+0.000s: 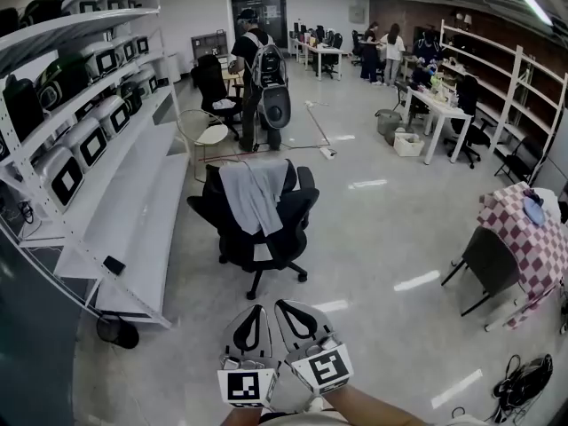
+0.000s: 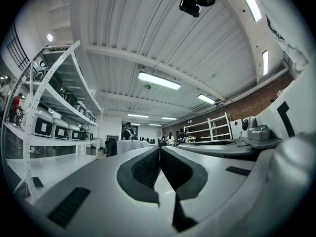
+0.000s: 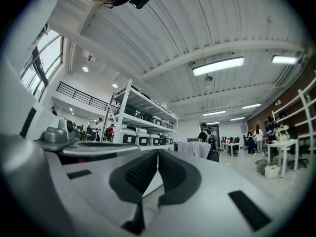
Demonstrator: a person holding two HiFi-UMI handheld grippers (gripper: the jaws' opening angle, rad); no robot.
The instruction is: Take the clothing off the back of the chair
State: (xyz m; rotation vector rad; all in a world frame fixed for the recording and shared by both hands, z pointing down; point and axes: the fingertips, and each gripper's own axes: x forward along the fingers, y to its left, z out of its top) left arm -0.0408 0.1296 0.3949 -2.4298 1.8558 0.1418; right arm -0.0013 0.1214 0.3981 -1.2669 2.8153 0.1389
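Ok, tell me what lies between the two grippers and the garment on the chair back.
Head view: only bare floor and the chair's wheeled base lie between the shut left gripper, the shut right gripper and the grey garment.

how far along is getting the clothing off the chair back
Nothing looks done: the grey clothing hangs over the back of the black chair. Nothing is in hand. The left claw and right claw are both shut and empty, side by side, well short of the chair. Left to do: reach the chair, grip the clothing and lift it off the back.
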